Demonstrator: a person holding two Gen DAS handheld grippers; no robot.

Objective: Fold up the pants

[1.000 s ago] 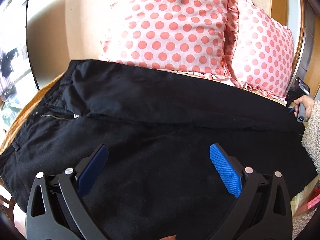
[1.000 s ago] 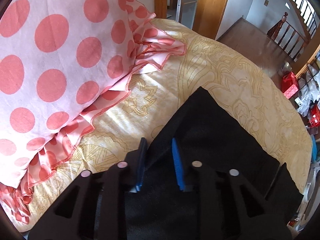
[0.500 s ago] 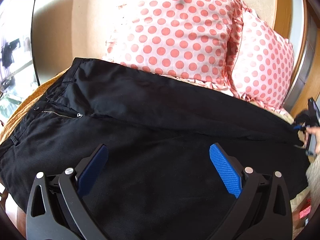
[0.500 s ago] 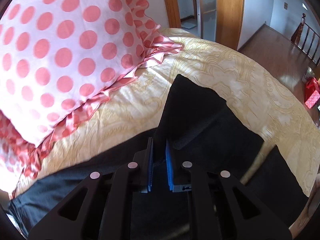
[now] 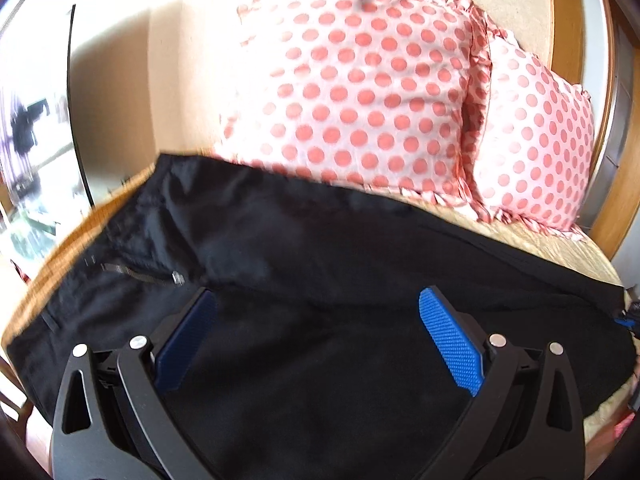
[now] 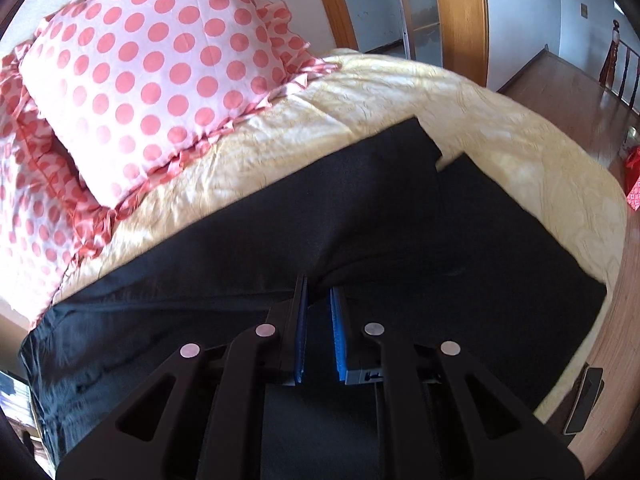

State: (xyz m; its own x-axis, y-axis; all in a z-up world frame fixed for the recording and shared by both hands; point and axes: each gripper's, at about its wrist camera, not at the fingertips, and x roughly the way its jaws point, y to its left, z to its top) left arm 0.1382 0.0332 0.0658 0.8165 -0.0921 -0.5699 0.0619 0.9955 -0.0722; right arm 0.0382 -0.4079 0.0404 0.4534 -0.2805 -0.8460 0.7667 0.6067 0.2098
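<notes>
Black pants [image 5: 320, 248] lie spread across the bed, waistband and zipper [image 5: 144, 276] at the left, legs running right. My left gripper [image 5: 316, 320] is open, its blue pads wide apart above the middle of the pants. My right gripper [image 6: 318, 304] is shut on the black pant leg [image 6: 360, 200] and holds the cloth raised between its blue pads. The two leg ends [image 6: 472, 184] lie ahead of it on the bedspread. The right gripper shows only as a sliver at the right edge of the left wrist view [image 5: 628, 316].
Two pink polka-dot pillows [image 5: 360, 80] [image 6: 152, 72] lean at the head of the bed. A yellow patterned bedspread [image 6: 400, 92] covers the bed. A wooden door frame [image 6: 456, 8] and wooden floor [image 6: 568, 80] lie beyond. A phone [image 6: 584, 404] lies at the lower right.
My right gripper closed on the pant leg and drew it back and up along the bed. My left gripper stayed open and shifted slightly over the pants.
</notes>
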